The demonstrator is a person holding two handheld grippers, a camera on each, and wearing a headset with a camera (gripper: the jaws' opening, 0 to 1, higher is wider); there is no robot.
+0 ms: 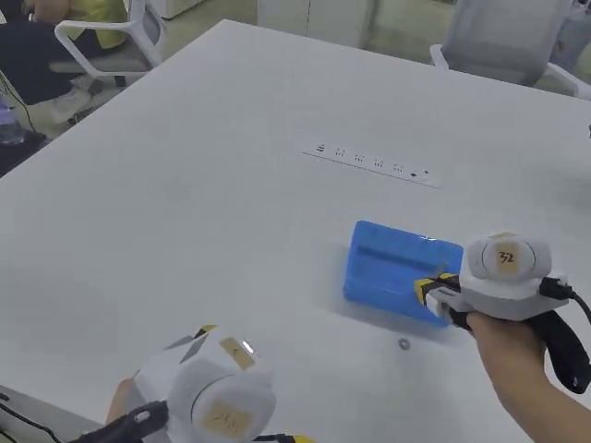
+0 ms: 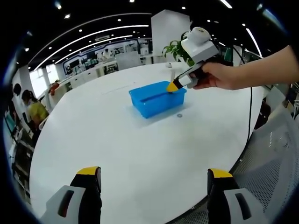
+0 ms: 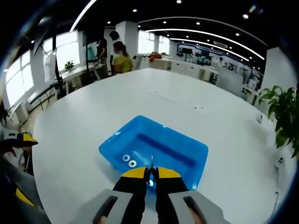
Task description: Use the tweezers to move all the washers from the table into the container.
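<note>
White-grey right tool, yellow-black tips, black cable, marked perhaps "32".

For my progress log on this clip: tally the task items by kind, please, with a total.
Blue container: 1
Washers: 3, namely 2 inside it and 1 loose washer on the table
Tweezers: 1, in the right gripper
Total: 5

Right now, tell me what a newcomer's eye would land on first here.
The bright blue container stands out on the white table, with two washers inside. The right hand-held gripper hangs over its edge, shut on thin tweezers. One small washer lies on the table beside the container.
</note>
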